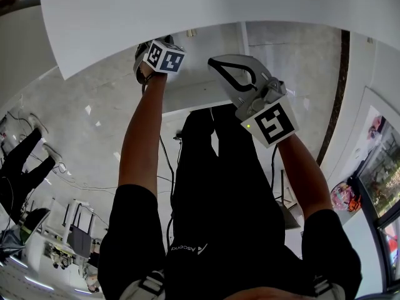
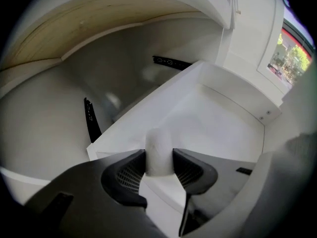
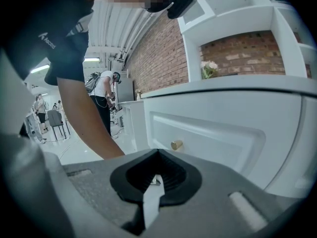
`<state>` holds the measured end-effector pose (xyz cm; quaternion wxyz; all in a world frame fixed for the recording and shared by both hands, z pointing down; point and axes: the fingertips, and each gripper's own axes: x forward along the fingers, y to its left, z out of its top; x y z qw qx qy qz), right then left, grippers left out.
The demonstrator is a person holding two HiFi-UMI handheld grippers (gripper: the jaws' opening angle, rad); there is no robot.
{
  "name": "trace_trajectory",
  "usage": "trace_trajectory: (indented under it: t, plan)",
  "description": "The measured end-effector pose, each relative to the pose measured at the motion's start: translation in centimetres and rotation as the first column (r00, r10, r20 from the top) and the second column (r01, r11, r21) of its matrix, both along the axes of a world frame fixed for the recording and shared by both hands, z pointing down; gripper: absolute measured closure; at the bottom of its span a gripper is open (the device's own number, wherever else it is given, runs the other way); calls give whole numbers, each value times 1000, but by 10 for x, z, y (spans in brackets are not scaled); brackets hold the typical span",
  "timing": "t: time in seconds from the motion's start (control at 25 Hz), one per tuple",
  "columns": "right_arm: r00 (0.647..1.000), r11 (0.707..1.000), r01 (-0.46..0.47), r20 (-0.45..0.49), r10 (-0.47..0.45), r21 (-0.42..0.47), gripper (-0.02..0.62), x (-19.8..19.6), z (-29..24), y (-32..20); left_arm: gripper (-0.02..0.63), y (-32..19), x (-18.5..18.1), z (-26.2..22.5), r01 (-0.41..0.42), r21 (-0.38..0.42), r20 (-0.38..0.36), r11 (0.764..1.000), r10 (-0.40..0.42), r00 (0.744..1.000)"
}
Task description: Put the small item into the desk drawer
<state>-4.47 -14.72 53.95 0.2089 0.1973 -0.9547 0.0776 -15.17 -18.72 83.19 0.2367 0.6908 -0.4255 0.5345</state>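
The left gripper [image 2: 159,158] is clenched on the small item [image 2: 158,150], a white, rounded piece whose exact kind is hard to make out because it is nearly the same colour as what is behind it. The item is held between the dark pads, above the near rim of the open drawer [image 2: 225,86]. The lower end of the item is hidden by the jaws. The pale floor of the drawer lies open ahead, with low walls on the far side and on the right. The underside of the desk top [image 2: 74,29] hangs over it, and two black slide rails [image 2: 90,118] show in the cavity. In the head view the item cannot be seen. The right gripper [image 3: 157,155] is closed with nothing between its jaws. It is near a white panelled front [image 3: 218,133] with a brass knob [image 3: 177,144], and well apart from the left gripper.
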Motion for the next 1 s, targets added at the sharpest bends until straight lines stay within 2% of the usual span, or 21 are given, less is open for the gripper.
trace_trajectory:
  t: [0.12, 0.32, 0.88, 1.0]
  plan:
    - [1000, 1000, 2, 2, -2, 0, 594, 1, 1, 2, 436, 3, 0, 6, -12, -16, 33, 1000, 12, 999]
    - [1000, 1000, 1, -6, -1, -7, 594, 3, 3, 1, 433, -2, -5, 5, 25, 17, 49, 1000, -25, 998]
    - [1000, 1000, 8, 3, -8, -15, 594, -4, 2, 8, 431, 12, -12, -3, 38, 16, 29, 999, -39, 999]
    - [1000, 1000, 14, 4, -14, -12, 594, -5, 0, 9, 431, 11, -10, -7, 48, 46, 10, 998, -48, 999]
